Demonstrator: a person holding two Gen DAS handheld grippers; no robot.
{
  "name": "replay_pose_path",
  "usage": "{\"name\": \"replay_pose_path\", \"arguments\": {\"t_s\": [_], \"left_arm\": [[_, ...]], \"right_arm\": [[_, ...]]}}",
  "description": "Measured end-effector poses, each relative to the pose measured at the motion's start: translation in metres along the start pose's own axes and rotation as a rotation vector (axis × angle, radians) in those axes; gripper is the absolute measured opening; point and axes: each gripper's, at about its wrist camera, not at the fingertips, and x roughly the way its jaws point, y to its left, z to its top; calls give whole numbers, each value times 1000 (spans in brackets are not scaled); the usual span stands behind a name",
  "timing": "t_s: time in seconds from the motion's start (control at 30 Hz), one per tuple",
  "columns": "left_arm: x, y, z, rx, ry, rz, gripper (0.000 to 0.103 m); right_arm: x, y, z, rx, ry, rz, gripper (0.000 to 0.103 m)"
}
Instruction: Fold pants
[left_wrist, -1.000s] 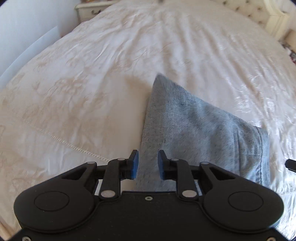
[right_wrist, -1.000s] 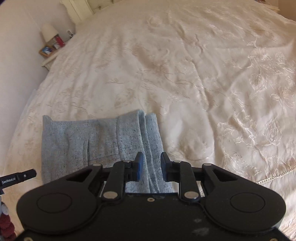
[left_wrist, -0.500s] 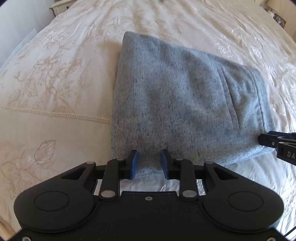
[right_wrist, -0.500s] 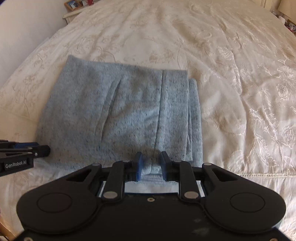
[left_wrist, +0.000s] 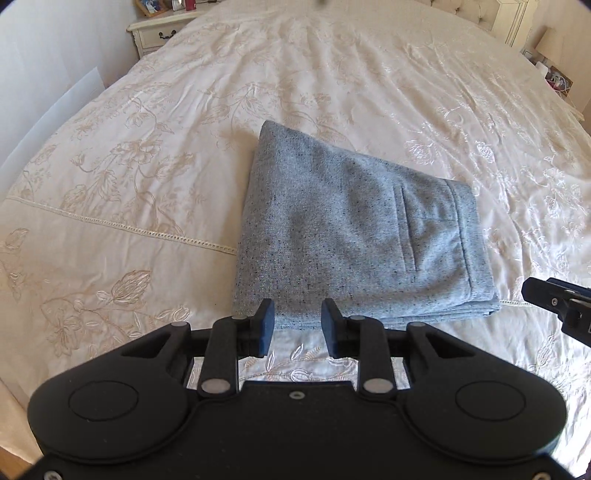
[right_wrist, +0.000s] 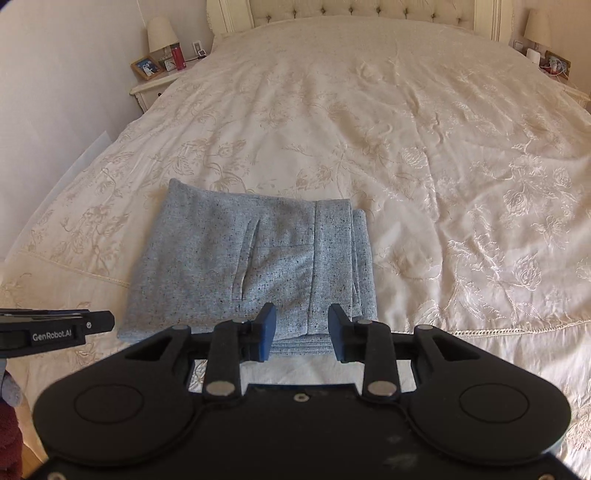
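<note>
Pants (left_wrist: 354, 236) lie folded into a compact, roughly square packet on the bedspread (left_wrist: 147, 155), just ahead of both claws and nearest the foot of the bed. The left gripper (left_wrist: 297, 325) hangs at the packet's near edge with its blue pads apart and nothing between them; the right gripper (right_wrist: 302, 325) hangs over the near edge toward the waistband side, likewise spread and empty. Neither claw appears to touch the cloth.

By the look of it the folding is essentially finished, so the step in hand is probably the release and a last tidy. To do that well, each claw should draw away without snagging the top layer. If any straightening is wanted, a light press along the near edge in front of the fingertips would seat the layers better than a pinch, which could lift them. The stacked edges showing beyond the right claw, on its right-hand side, sit a little stepped and are the likeliest place to slip.

The fabric is a grey-blue flecked weave, thick and soft, holding rounded folds rather than sharp creases. A slit pocket (right_wrist: 247, 258) and a stitched seam mark the upper face. Underneath, the cream bedspread is glossy, with embroidered flowers and a lace-like band (left_wrist: 140, 230) passing beneath the packet.
</note>
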Motion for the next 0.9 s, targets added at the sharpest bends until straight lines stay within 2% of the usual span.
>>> {"name": "replay_pose_path", "arguments": {"t_s": [0.17,0.3,0.43,0.9], "left_arm": [[-29,-14,-13,-19,-17,-21,38],[-46,-26,-22,22,-32,-1,38],[-59,-37,-30,60,-63,34,39],[-78,-37,-42,40,-107,26,39]], "right_arm": [[-36,11,-8,-6,-29,1,34],[-56,19,-16,-27,-42,1,34],[-64,20,-21,-31,-47,-6,34],[-82,19,-35,-28,-53,-25,34]]}}
